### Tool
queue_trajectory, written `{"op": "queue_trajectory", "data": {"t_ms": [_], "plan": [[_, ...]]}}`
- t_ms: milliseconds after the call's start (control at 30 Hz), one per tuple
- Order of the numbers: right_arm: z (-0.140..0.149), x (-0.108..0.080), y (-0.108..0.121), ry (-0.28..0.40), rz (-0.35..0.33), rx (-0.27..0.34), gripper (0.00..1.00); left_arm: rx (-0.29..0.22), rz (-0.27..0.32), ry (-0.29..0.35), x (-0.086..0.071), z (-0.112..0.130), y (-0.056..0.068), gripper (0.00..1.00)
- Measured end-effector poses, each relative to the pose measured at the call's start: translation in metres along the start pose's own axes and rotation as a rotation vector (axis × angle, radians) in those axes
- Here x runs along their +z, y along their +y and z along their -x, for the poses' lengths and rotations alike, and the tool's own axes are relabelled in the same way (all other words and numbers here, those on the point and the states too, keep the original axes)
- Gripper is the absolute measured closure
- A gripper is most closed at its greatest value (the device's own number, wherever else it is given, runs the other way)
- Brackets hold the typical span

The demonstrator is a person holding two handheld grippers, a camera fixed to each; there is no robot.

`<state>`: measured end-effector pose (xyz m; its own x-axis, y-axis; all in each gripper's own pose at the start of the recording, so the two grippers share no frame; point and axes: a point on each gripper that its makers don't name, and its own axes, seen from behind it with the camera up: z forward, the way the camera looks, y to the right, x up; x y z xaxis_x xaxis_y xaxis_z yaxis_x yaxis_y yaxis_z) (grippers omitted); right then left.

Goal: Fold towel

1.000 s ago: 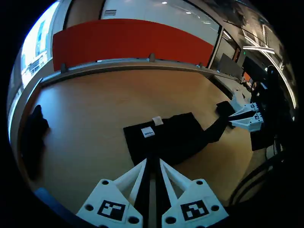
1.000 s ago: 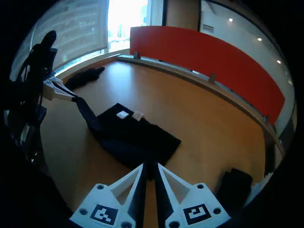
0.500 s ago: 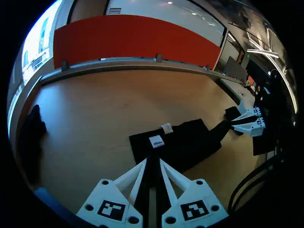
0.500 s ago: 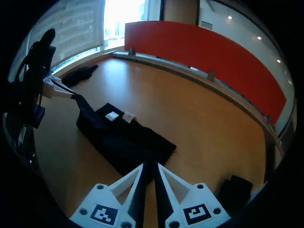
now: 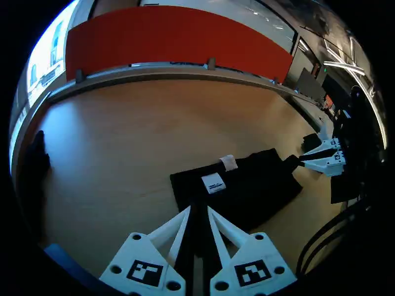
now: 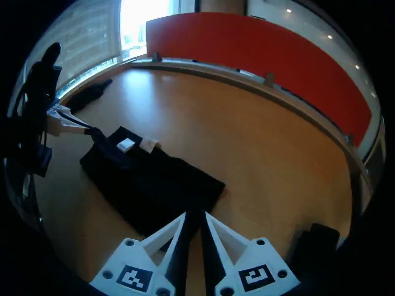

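- The wooden table (image 5: 123, 138) is the biggest thing. The towel lies on it, on the side close to the person.
- A long red screen (image 5: 173, 39) stands past the towel, along the far edge of the table.
- The towel (image 5: 256, 182) is black and lies mostly flat. Its long way runs from one gripper across to the other.
- The left gripper (image 5: 199, 212) has its jaws squeezed almost together with black cloth between them, so it seems to pinch one near corner of the towel. In the right gripper view that corner is lifted a little off the table.
- The right gripper (image 6: 194, 217) is the same: jaws nearly closed, with the other near corner of the towel caught between them.
- The rest of the towel spreads out in front of both grippers, toward the red screen. Each gripper holds one end of the near long edge, so neither is closer than the other. The next move is likely to carry that edge forward, over the towel, to the far edge. Both hands should go together so the edge stays straight.
- A dark cloth heap (image 5: 37, 153) sits well apart from the towel, off its left end.
- Two small white tags (image 5: 214, 182) lie on top of the towel, near the end that the left gripper holds.
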<state>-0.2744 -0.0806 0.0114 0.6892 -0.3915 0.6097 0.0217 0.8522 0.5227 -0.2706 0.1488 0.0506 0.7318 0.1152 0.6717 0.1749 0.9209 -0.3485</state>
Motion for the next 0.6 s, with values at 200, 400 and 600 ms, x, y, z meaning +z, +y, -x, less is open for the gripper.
{"op": "queue_trajectory", "data": {"t_ms": [200, 400, 600], "plan": [[-0.004, 0.016, 0.01, -0.001, 0.037, 0.027, 0.8, -0.002, -0.025, -0.011, 0.017, 0.0, -0.011, 0.89], [-0.007, 0.02, 0.019, 0.003, 0.069, 0.027, 0.58, -0.005, -0.046, -0.021, 0.022, -0.002, -0.017, 0.69], [-0.005, 0.017, 0.023, 0.005, 0.082, 0.02, 0.32, -0.01, -0.04, -0.025, 0.021, -0.002, -0.016, 0.22]]}}
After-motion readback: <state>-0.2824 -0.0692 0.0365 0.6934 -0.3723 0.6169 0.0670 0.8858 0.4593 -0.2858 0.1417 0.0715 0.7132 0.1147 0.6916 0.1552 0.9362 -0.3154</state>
